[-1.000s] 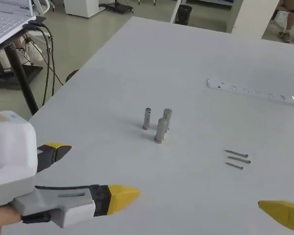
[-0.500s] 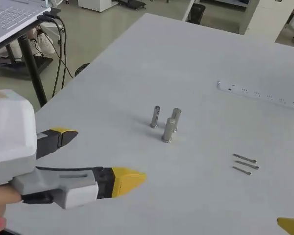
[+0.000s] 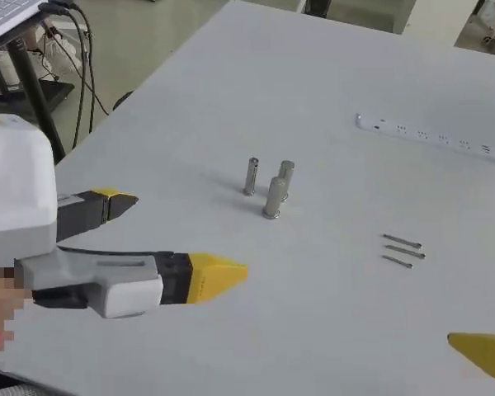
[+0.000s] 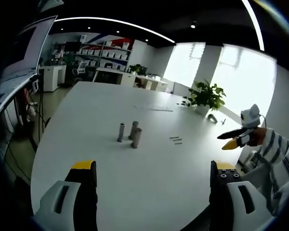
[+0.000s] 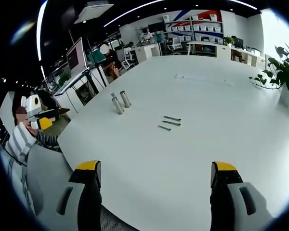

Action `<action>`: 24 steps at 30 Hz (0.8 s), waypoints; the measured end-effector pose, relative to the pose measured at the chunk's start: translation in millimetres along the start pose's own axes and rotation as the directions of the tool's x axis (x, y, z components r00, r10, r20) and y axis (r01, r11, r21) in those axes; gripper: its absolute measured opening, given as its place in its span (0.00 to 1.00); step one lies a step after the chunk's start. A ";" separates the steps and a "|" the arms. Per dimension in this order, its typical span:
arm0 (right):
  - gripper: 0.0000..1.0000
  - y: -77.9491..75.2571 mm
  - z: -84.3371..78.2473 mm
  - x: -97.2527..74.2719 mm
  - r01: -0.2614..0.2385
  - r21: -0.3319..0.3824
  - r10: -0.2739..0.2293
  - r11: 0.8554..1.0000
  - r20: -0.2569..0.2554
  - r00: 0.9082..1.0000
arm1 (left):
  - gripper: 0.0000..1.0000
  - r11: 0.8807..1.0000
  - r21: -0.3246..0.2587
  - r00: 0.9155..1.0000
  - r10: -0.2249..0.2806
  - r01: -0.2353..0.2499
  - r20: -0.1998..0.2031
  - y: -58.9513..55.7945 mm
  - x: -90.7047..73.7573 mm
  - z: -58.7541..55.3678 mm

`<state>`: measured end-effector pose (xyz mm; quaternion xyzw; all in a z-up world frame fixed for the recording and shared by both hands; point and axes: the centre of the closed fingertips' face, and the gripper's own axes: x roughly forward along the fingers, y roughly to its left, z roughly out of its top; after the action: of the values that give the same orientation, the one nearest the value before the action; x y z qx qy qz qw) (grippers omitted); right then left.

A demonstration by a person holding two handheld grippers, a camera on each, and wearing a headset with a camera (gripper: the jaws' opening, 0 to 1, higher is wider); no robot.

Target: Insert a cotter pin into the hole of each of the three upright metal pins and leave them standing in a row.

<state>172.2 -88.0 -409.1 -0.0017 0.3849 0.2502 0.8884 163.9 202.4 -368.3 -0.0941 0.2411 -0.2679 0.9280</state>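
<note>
I am holding my left tongs (image 3: 190, 233) spread wide and empty above the surface (image 3: 330, 330). The three metal pins (image 3: 274, 198) are standing upright in a tight cluster ahead of them and a little to their right, well apart. My right tongs (image 5: 156, 166) are gaping too, gripping nothing. The three cotter pins (image 3: 400, 251) are lying side by side ahead of them, with the cluster off to their left.

A white power strip (image 3: 429, 140) is lying well ahead and right of the left gripper (image 3: 188, 233); black cables (image 3: 81, 66) are hanging to its left.
</note>
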 end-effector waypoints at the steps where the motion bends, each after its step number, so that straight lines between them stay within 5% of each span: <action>1: 0.93 0.3 -0.7 -0.2 -0.002 0.000 0.002 1.000 -0.002 1.000 | 0.97 1.000 0.021 1.000 0.000 0.000 -0.016 1.0 1.2 0.1; 4: 0.93 0.3 -1.4 -1.4 -0.003 0.003 0.003 1.000 0.004 1.000 | 0.97 0.998 0.062 0.999 -0.007 0.010 -0.045 2.5 4.0 1.1; 7: 0.93 1.1 -4.9 -1.6 -0.007 -0.010 0.007 1.000 -0.004 1.000 | 0.97 0.998 0.063 1.000 -0.022 0.023 -0.014 3.0 7.4 10.4; 16: 0.93 8.2 -13.8 -4.4 -0.019 -0.043 0.018 0.999 -0.024 1.000 | 0.96 0.984 0.169 0.997 -0.038 0.050 -0.072 -1.4 20.2 16.1; 24: 0.92 13.2 -12.0 -7.8 -0.012 -0.042 0.012 0.999 -0.002 1.000 | 0.95 0.977 0.197 0.995 -0.070 0.083 -0.075 4.1 30.5 28.3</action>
<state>153.6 -82.3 -409.7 -0.0184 0.3805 0.2636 0.8862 202.4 190.6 -357.1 -0.0003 0.2402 -0.3293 0.9132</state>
